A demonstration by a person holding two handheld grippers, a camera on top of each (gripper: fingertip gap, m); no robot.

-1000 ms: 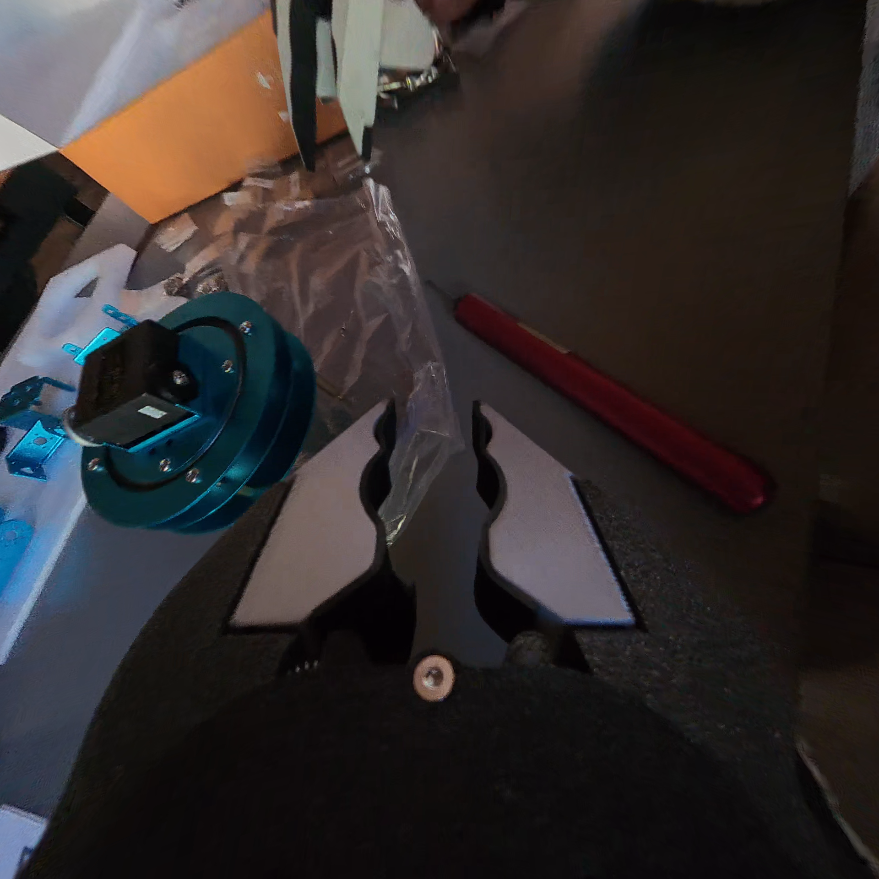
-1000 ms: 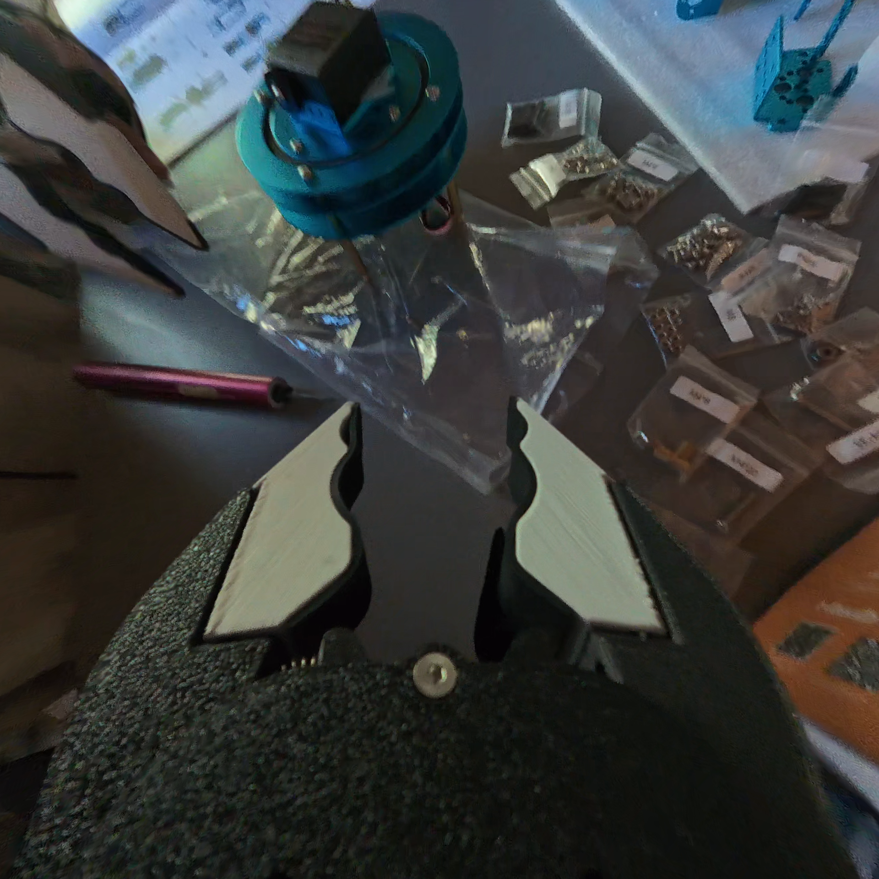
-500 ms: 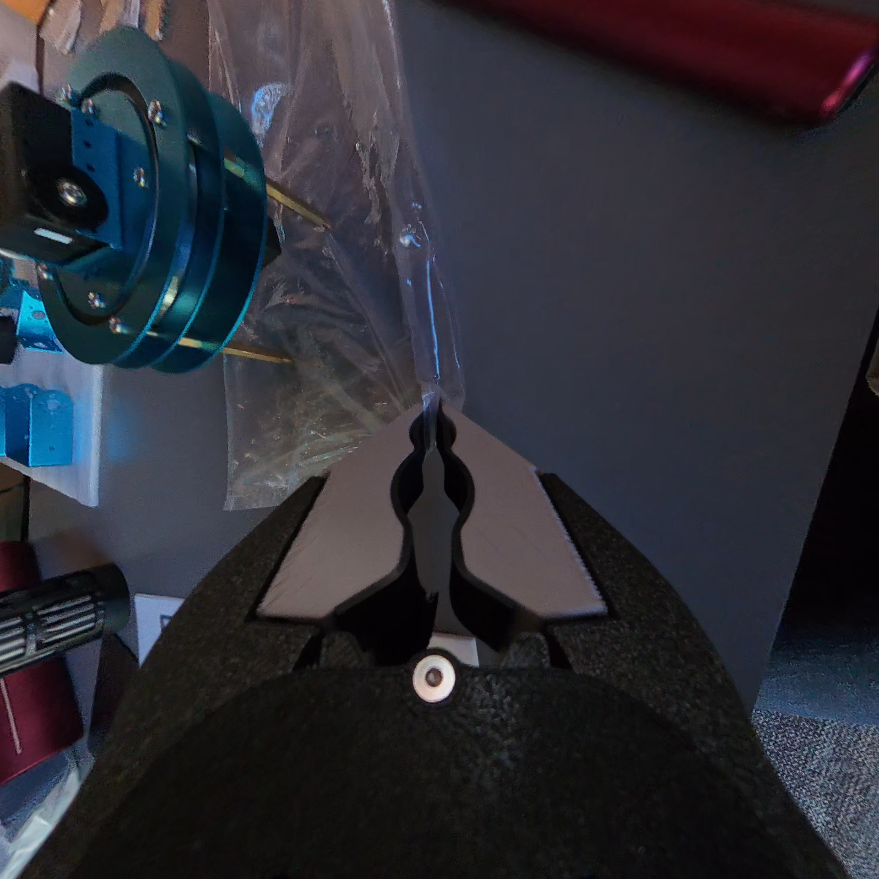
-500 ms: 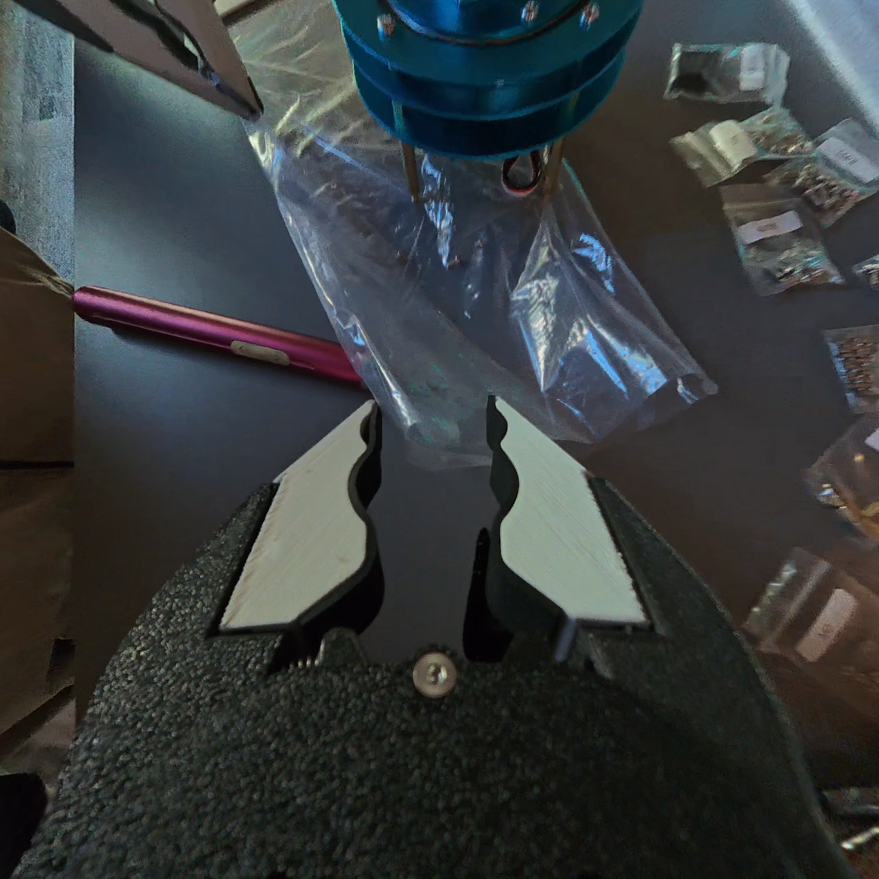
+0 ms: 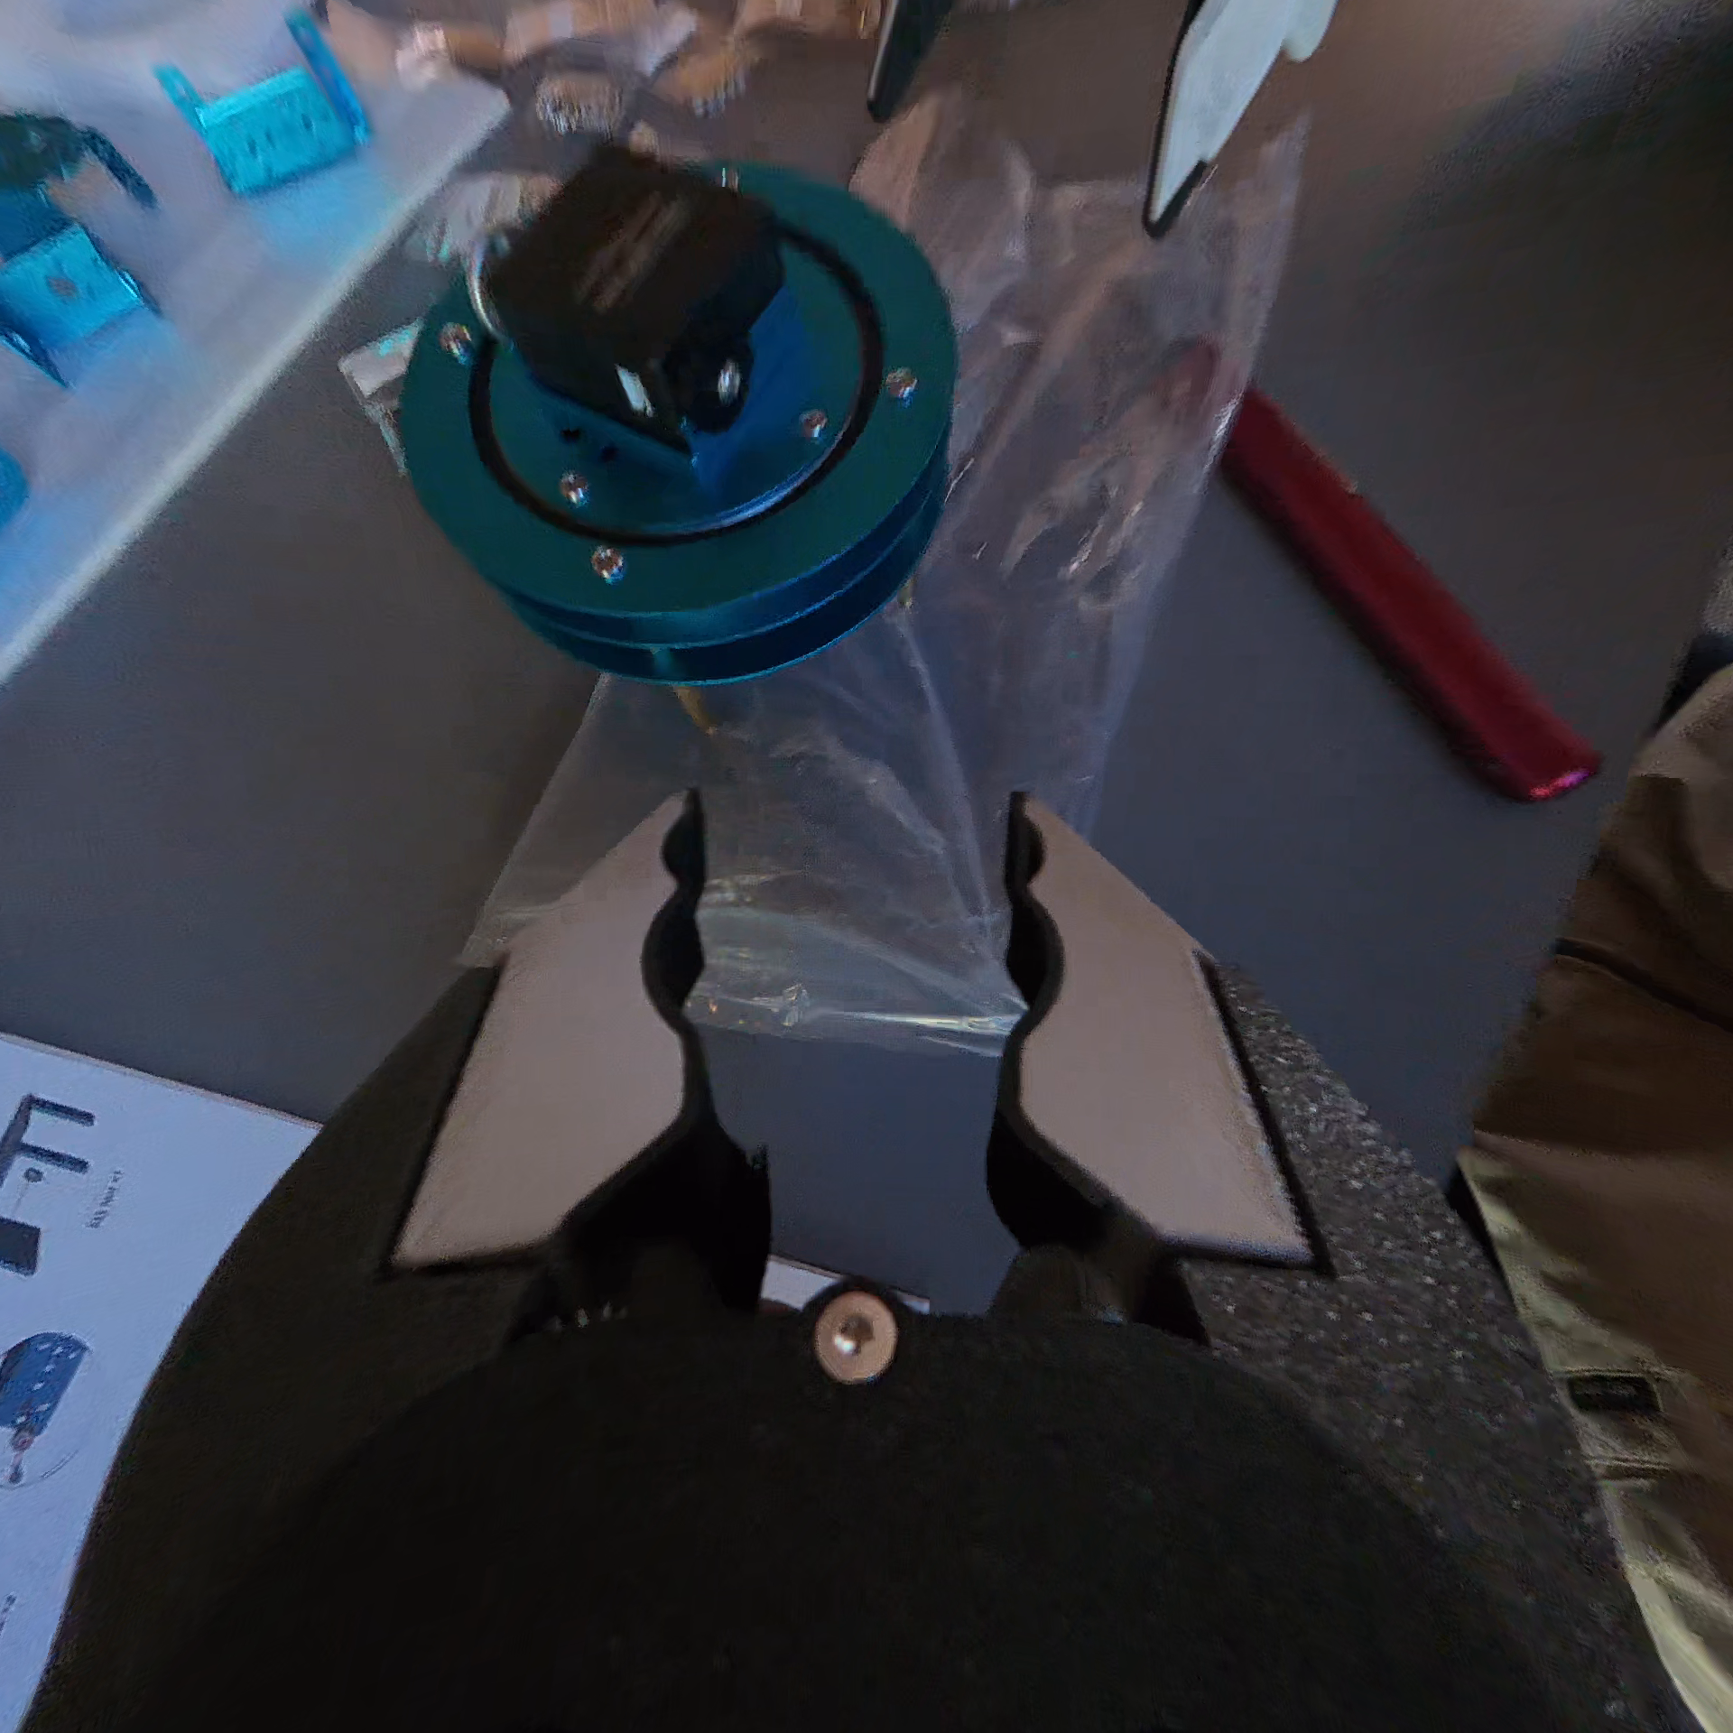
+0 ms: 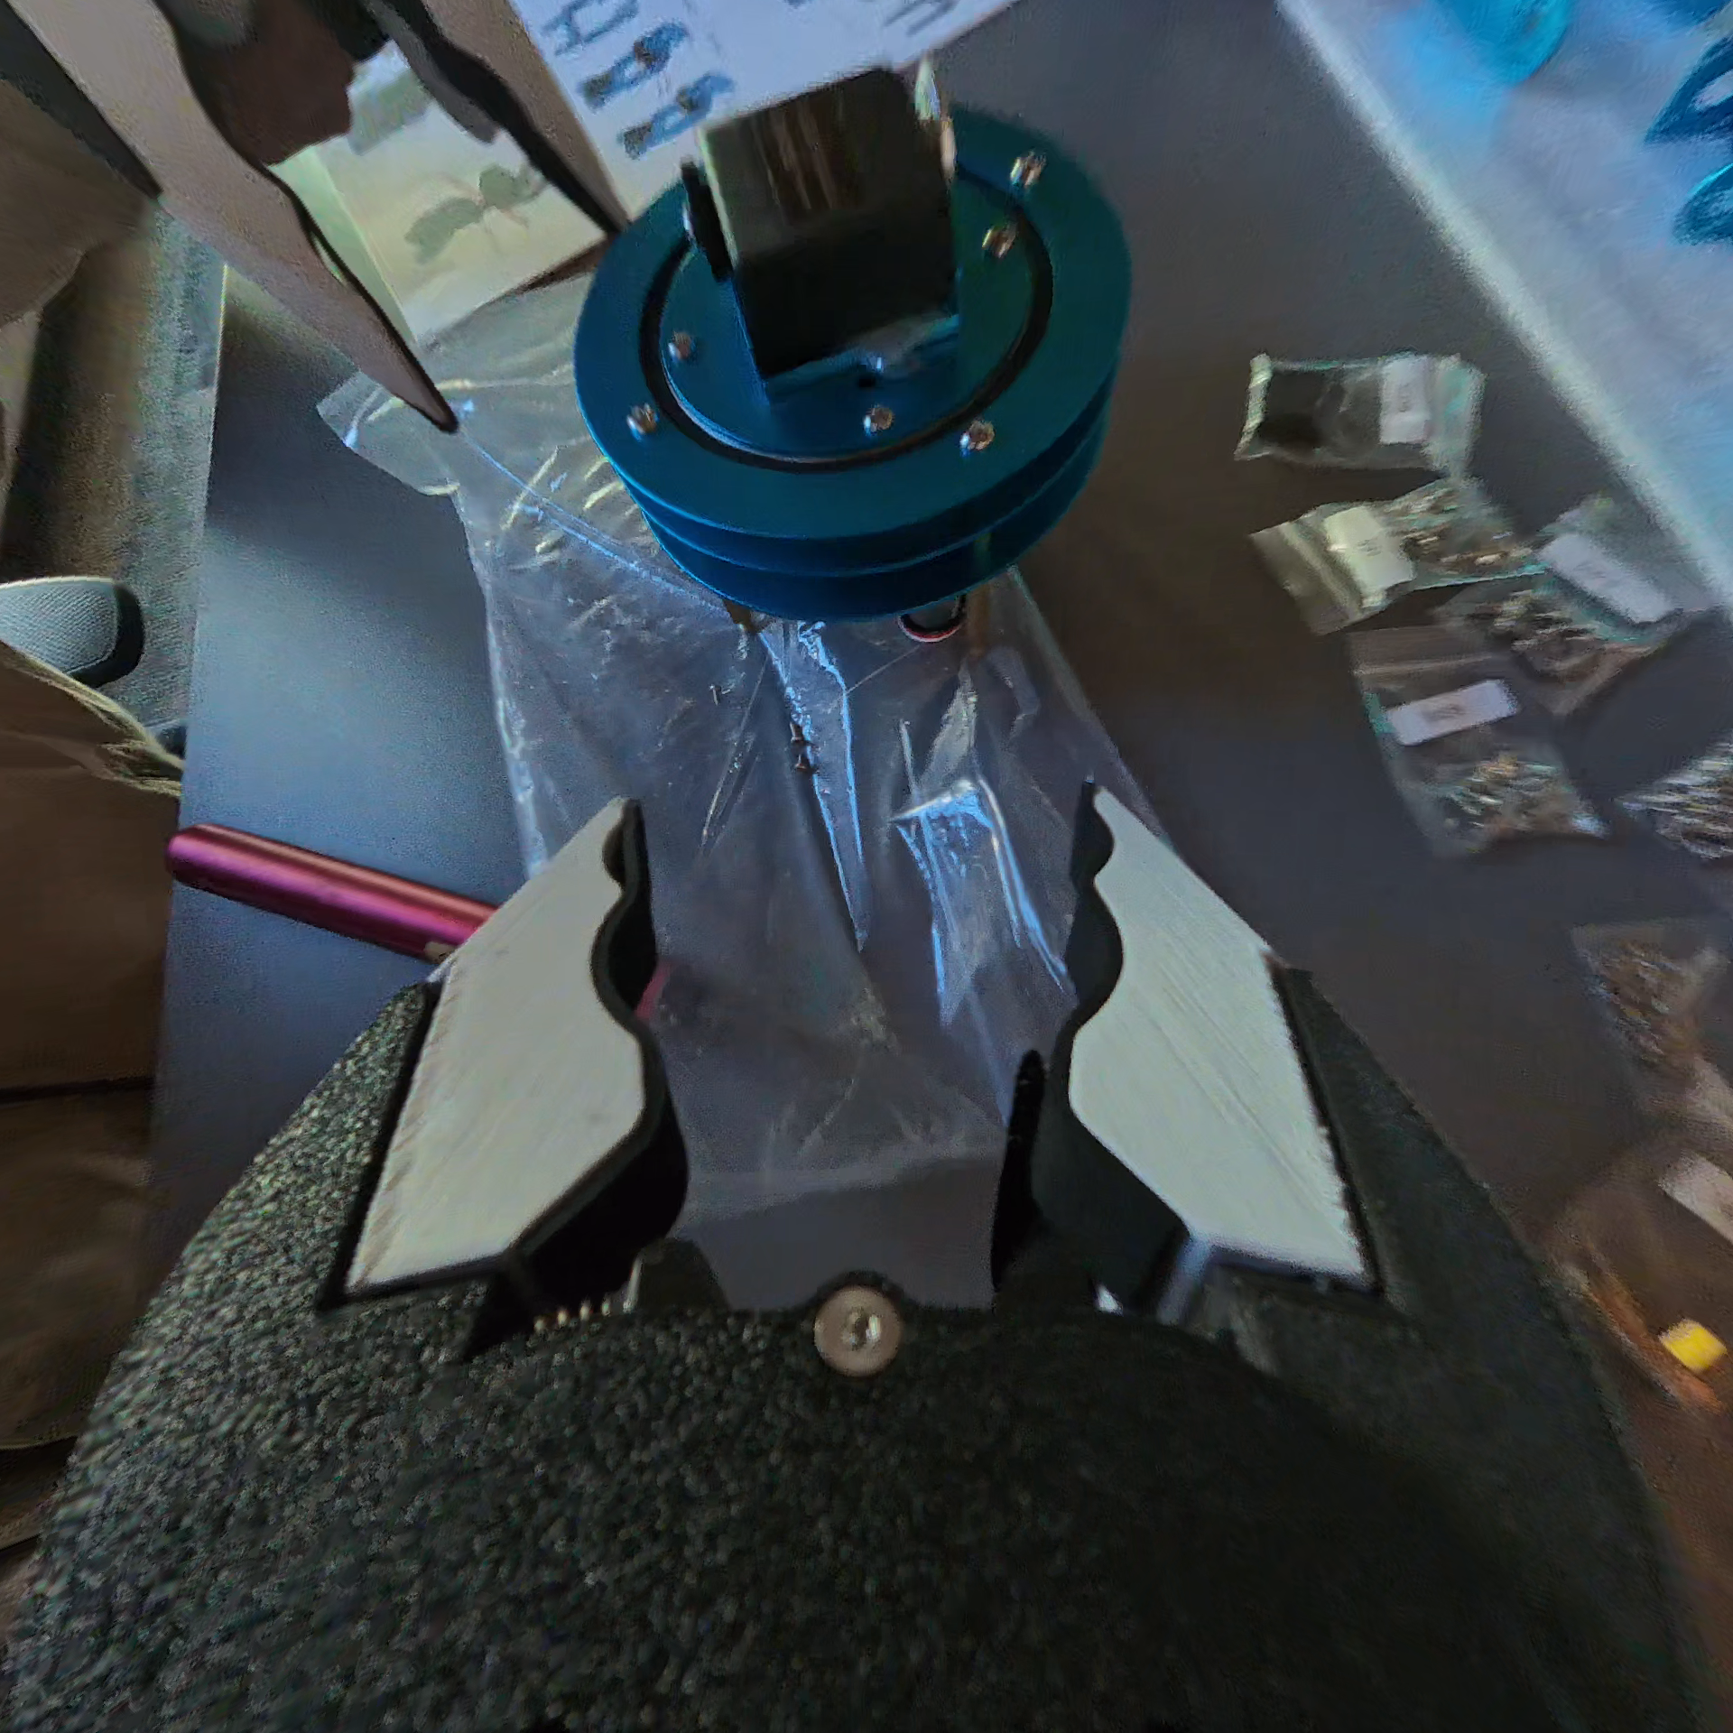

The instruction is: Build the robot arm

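Note:
A blue round metal base [image 5: 675, 525] with a black servo block on top stands on thin brass legs over a clear plastic bag [image 5: 844, 900] on the dark table. It also shows in the right wrist view [image 6: 844, 441], with the bag [image 6: 844, 900] under it. My left gripper [image 5: 851, 806] is open, its fingers on either side of the bag's near edge. My right gripper [image 6: 858, 816] is open over the bag's opposite end. The left gripper's fingers [image 6: 309, 244] show at upper left in the right wrist view, one tip at the bag's far corner.
A red pen-like tool [image 5: 1397, 600] lies right of the bag; in the right wrist view [image 6: 319, 891] it lies left. Several small labelled part bags [image 6: 1444, 610] lie on the right. A white tray with blue brackets [image 5: 253, 122] and a printed sheet [image 5: 113, 1219] lie left.
My left gripper was shut on the bag's edge half a second ago and has opened and pulled back. My right gripper has moved forward over the bag and opened wider.

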